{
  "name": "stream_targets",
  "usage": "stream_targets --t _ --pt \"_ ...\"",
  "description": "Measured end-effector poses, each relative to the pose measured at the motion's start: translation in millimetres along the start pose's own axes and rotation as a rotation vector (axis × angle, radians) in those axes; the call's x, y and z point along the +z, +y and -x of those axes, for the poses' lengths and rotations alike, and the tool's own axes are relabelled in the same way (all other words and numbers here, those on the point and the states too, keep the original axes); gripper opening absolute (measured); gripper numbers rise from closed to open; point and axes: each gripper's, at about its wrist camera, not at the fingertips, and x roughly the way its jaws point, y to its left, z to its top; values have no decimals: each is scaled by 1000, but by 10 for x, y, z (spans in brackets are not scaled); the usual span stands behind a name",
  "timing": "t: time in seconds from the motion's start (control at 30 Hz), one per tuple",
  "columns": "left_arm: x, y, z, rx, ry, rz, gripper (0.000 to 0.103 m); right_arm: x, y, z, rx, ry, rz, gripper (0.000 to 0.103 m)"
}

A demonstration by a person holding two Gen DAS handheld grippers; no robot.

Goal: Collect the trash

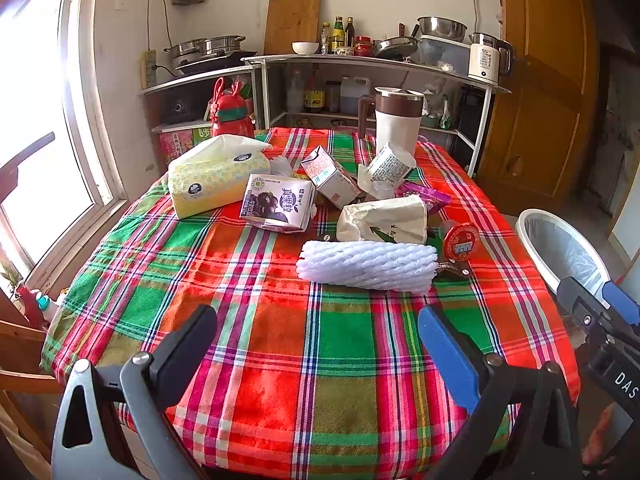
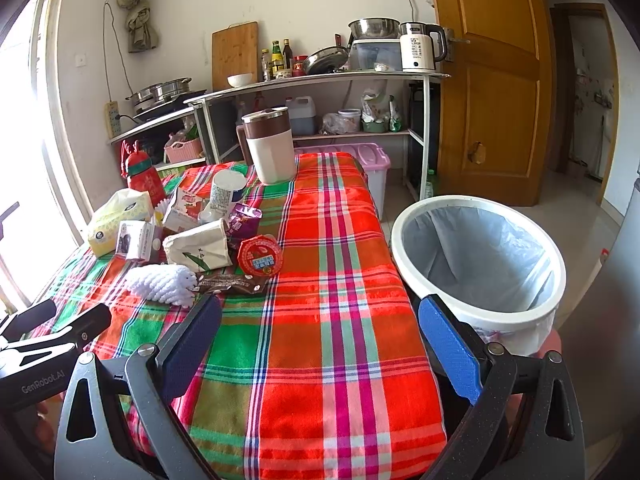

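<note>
Trash lies in a pile on the plaid table: a white foam fruit net (image 1: 366, 266) (image 2: 162, 283), a purple milk carton (image 1: 277, 203) (image 2: 134, 240), a crumpled white paper bag (image 1: 382, 220) (image 2: 198, 249), a red round lid (image 1: 460, 241) (image 2: 260, 258), a brown wrapper (image 2: 230, 282), a white carton (image 1: 330, 176) and a paper cup (image 1: 390, 166). A white bin with a grey liner (image 2: 478, 254) (image 1: 560, 248) stands right of the table. My left gripper (image 1: 318, 346) is open and empty near the front edge. My right gripper (image 2: 320, 344) is open and empty over the table's right side.
A yellow tissue pack (image 1: 214, 176), a red bottle (image 1: 230, 114) and a brown-and-white jug (image 1: 398, 120) (image 2: 270, 144) stand on the table (image 1: 280, 340). Metal shelves with cookware (image 1: 360, 64) line the back wall. A window is on the left, a wooden door (image 2: 488, 80) on the right.
</note>
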Motion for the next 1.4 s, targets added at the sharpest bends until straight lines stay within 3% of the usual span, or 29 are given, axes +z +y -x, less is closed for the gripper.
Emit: stream_targets --t 1.4 --pt "7 -19 61 3 -14 -3 102 18 3 20 -1 -6 0 99"
